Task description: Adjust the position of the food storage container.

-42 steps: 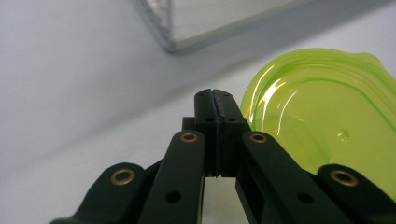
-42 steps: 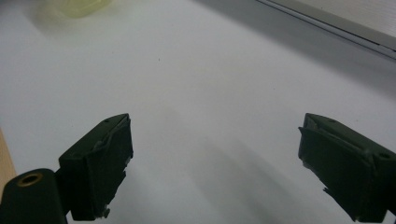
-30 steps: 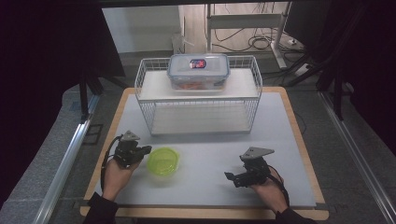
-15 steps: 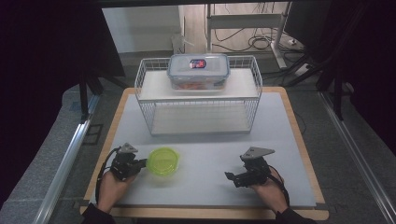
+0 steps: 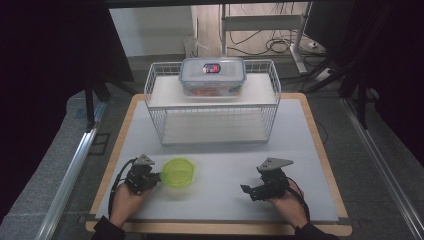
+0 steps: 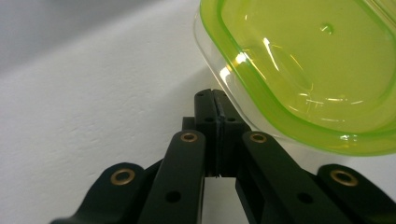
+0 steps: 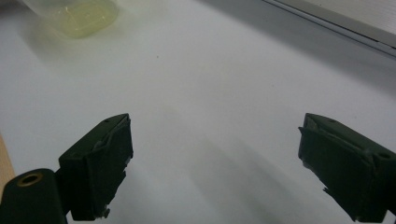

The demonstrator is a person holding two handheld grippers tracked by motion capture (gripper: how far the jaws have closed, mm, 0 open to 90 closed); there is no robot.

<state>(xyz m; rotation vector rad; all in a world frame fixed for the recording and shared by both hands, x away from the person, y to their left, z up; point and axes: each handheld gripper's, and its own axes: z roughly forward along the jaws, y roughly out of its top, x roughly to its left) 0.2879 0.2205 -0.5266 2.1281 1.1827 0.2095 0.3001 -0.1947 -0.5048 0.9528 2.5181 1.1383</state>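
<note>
Two grippers: left gripper (image 5: 151, 178) fingers closed beside green lid (image 5: 178, 172) rim; right gripper (image 5: 248, 190) wide.

lidded box (image 5: 213, 75) on the wire rack (image 5: 212, 102); green container (image 5: 178, 172) before it, left.

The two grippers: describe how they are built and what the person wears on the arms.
Both the left gripper and the right gripper are black, with two flat jaws on linked bars fitted with brass-coloured rivets. Each carries a grey three-cornered plate on top and trails a black cable. Dark sleeves show at the bottom edge of the high view.
</note>
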